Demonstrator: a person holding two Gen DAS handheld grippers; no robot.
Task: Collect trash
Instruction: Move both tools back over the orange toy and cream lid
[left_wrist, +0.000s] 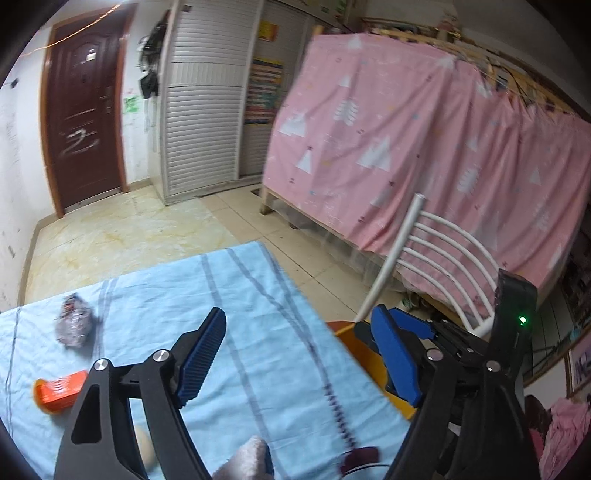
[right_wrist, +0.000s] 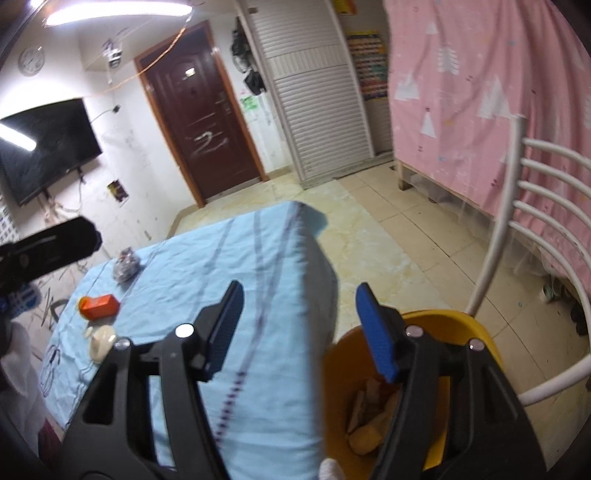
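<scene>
The right gripper (right_wrist: 297, 328) hangs over the edge of the table beside the round yellow plastic bin (right_wrist: 458, 319), jaws wide apart and empty. Some pale scraps already lie inside the bin. The left gripper (left_wrist: 295, 354) is wide apart and empty too. Farther off on the light blue striped cloth (right_wrist: 266, 251) wait a small pale lump (right_wrist: 101, 341), an orange box (right_wrist: 99, 306) and a crumpled shiny wrapper (right_wrist: 126, 268). Next, I think, a gripper must reach out and close on the nearest piece.

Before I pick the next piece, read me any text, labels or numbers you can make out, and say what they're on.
None is legible.
Orange carton on the blue tablecloth: white marking, too blurred to read.
Brown door: white scrawl, shaped like a "2" but not clear writing.
Yellow wall poster and colored chart: print too small.
Wall clock: numerals blurred.
</scene>
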